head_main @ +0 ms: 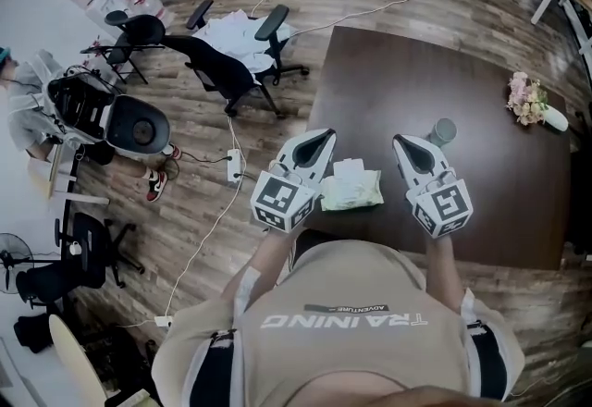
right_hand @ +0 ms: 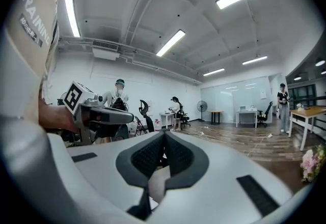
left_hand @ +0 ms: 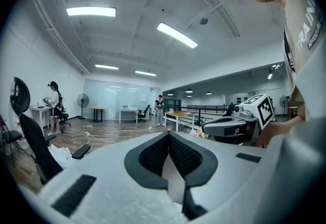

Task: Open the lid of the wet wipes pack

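Wet wipes pack (head_main: 351,189) on the table (head_main: 416,72), between left gripper (head_main: 324,134) and right gripper (head_main: 400,141); cup (head_main: 442,131) beyond the latter.

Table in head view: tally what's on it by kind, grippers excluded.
wet wipes pack: 1
grey cup: 1
flower bunch: 1
Total: 3

I count: one dark table (head_main: 416,63), one wet wipes pack (head_main: 351,188), one grey cup (head_main: 442,131), one flower bunch (head_main: 525,98). Grippers — two in my view, left gripper (head_main: 324,133) and right gripper (head_main: 402,140), each with one marker cube (head_main: 282,202).
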A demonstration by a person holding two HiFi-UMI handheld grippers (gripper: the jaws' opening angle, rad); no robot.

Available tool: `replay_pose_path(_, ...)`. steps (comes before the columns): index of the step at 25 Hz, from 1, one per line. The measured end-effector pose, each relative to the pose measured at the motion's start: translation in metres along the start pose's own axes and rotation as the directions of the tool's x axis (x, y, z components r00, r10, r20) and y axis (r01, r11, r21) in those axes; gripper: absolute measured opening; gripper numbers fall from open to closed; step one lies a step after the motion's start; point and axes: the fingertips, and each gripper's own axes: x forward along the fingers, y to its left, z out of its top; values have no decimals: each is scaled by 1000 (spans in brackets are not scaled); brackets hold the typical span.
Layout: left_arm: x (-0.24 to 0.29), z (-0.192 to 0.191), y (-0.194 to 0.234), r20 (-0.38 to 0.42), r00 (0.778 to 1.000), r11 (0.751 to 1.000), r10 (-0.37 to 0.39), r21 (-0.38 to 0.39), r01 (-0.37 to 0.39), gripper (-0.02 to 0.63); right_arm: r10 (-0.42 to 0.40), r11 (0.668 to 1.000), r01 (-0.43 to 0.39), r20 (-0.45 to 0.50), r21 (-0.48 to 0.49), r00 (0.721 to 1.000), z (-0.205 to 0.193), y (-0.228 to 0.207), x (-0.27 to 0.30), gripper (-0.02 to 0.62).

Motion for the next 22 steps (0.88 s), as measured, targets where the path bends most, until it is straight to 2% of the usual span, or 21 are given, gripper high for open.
replay_pose_path(5,-2,-15,2,-20,1000,999,11,-39,-12,9,31,999,-31,-9,-8,999,-6,5,4,14)
replay_pose_path(8,2,-17,0,-20,1000,999,12,-43,-13,9,31,999,-32,-29,-25,999,-12,4,2,14)
replay_pose_path(22,12,-23,-15,-42,998,999,-40,-37,38,9,35,999,-35,-35,10,999,-22,4,-7,14)
